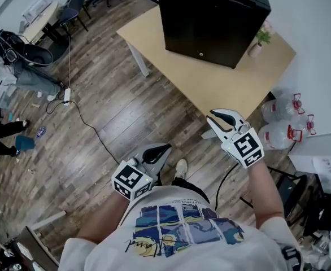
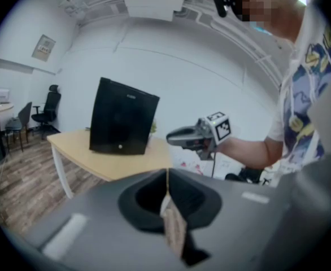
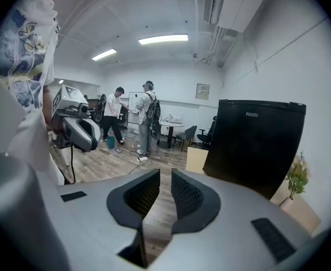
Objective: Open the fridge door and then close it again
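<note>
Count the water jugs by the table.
2, both on the floor right of the table: far jug toward the wall, near jug closer to the person. Others may be hidden behind them.

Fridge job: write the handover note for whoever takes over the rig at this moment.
Left gripper: fingers shut, empty, held low near the body.
Right gripper: fingers slightly apart, empty, ahead near the table edge.
Fridge: black, on the wooden table, door shut, neither gripper touching it.
Done: nothing that shows.
To do: open the door, then close it.
</note>
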The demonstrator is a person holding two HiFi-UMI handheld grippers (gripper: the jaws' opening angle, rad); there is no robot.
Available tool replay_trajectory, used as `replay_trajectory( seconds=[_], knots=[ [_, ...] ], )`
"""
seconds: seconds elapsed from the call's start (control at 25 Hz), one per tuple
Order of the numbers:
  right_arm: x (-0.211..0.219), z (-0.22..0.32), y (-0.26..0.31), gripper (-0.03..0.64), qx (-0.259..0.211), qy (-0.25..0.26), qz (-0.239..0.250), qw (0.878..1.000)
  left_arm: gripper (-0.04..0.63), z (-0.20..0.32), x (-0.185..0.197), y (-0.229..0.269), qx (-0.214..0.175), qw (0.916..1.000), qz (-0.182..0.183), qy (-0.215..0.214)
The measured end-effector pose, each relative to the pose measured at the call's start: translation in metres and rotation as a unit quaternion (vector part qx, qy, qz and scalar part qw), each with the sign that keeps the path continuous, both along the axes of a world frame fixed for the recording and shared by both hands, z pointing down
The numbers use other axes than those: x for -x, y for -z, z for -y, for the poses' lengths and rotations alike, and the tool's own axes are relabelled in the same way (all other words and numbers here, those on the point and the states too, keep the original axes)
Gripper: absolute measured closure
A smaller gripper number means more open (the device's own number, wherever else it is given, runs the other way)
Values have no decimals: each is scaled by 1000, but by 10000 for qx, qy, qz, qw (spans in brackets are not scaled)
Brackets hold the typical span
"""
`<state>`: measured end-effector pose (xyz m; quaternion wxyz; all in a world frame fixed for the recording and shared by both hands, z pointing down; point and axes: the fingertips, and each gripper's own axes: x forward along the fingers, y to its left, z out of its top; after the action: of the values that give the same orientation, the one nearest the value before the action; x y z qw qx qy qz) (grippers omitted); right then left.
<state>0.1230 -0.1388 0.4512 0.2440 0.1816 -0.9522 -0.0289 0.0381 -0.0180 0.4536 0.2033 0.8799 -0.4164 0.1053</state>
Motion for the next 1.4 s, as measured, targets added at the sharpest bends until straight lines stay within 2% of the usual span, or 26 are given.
replay_trajectory(
  seconds=[0.28, 0.44, 0.76, 1.04, 1.4],
  knots=[
    [56, 92, 64, 565, -952, 14, -339, 9949, 583, 32, 62, 8, -214, 9995, -200, 152],
    [87, 142, 104, 566, -1233, -86, -531, 9909, 583, 54, 101, 14, -336, 9990, -288, 69],
    [147, 237, 153, 566, -1730, -160, -1322, 9759, 583, 95, 165, 28, -636, 9965, -532, -103],
    [181, 303, 168, 556, -2033, -273, -2128, 9553, 583, 109, 204, 27, -724, 9956, -542, -262],
    [199, 357, 164, 539, -1893, -508, -2912, 9364, 583, 117, 249, 18, -648, 9961, -535, -253]
  ],
)
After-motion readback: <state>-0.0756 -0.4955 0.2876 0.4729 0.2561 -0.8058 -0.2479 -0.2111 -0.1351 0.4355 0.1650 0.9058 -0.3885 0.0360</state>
